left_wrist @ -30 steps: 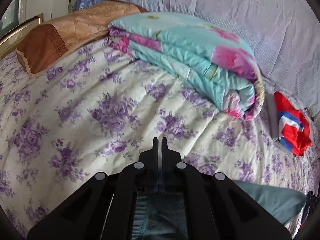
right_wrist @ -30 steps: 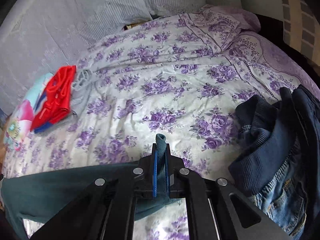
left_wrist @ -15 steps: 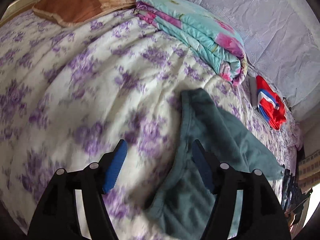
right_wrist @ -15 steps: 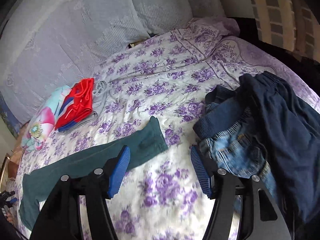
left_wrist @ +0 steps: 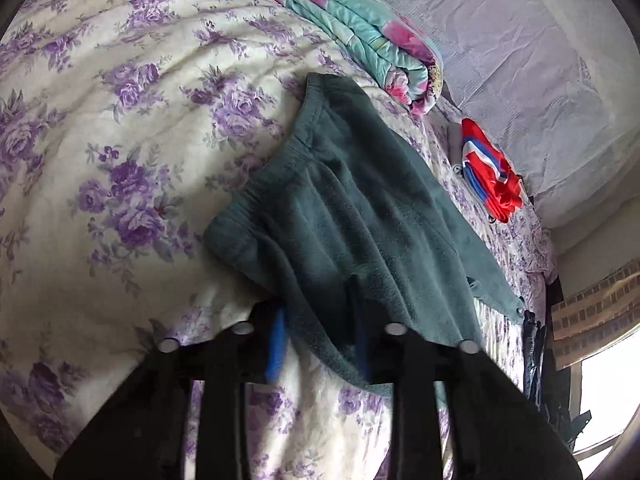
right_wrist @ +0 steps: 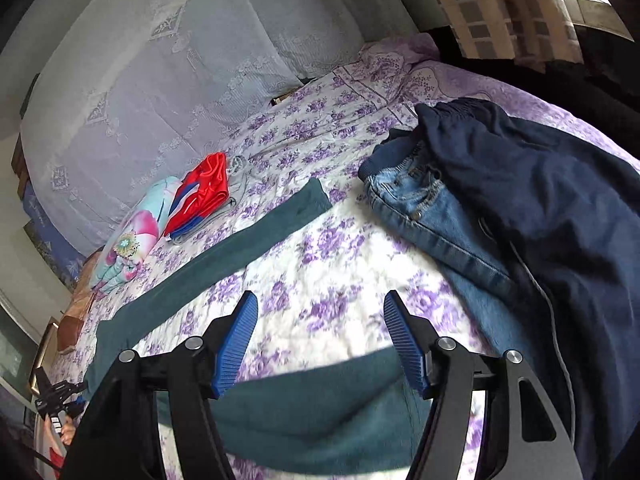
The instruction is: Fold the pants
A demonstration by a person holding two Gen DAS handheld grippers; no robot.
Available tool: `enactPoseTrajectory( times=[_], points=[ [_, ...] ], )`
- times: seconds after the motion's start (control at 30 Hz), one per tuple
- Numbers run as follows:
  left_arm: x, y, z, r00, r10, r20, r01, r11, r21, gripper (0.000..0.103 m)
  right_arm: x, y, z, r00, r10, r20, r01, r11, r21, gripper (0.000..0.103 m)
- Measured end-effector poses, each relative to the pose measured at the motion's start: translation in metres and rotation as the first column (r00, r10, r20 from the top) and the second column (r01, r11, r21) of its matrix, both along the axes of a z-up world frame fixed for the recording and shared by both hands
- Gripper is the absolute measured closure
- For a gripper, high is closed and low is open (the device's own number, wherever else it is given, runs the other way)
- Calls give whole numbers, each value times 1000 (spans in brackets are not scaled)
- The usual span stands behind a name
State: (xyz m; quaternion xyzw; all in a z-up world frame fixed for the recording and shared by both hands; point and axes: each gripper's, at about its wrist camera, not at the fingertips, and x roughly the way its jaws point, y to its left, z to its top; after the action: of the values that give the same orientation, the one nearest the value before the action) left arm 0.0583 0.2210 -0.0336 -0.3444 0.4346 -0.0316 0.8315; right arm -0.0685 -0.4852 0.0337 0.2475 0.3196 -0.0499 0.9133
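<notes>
Teal fleece pants (left_wrist: 360, 208) lie spread on the floral bedspread (left_wrist: 120, 120), waistband toward the quilt. My left gripper (left_wrist: 318, 340) straddles the near edge of the pants. Its jaws are closing, still apart, with fabric between them; one blue pad (left_wrist: 276, 344) shows at the fabric's edge. In the right wrist view one leg of the pants (right_wrist: 224, 256) stretches to the left across the bed. Another teal part (right_wrist: 312, 412) lies low between the fingers. My right gripper (right_wrist: 320, 320) stands open above the bedspread, its pads touching nothing.
A folded turquoise floral quilt (left_wrist: 352, 28) and a red, blue and white garment (left_wrist: 492, 176) lie near the lace-covered wall (right_wrist: 160, 80). Blue jeans (right_wrist: 432, 220) and dark navy pants (right_wrist: 540, 200) are heaped on the right. A window and curtain stand beyond the bed's end.
Both grippers were shut on teal fabric, then opened and let it drop. The left has moved over the pants' edge and its jaws have narrowed. The right has pulled back, staying open.
</notes>
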Motion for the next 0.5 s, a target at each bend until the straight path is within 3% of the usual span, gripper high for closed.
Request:
enactPoseTrajectory(
  times=[0.07,0.17,0.3,0.5],
  points=[
    [-1,4,-3,1000,5,11,-5,999,-33,95,-17,-5,-4,999,-17,-28,17,1000,5,37],
    [-8,7,3,999,5,33,-4,1000,-18,96,-39,-13,-19,996,-27,-81,30,999,32,37],
    [-9,15,0,999,14,30,-13,999,-32,96,-53,-13,-50,984,17,-177,5,992,127,37],
    [-6,6,-12,999,10,34,-12,999,36,95,-61,19,-57,983,126,-130,-100,977,189,36]
  ],
)
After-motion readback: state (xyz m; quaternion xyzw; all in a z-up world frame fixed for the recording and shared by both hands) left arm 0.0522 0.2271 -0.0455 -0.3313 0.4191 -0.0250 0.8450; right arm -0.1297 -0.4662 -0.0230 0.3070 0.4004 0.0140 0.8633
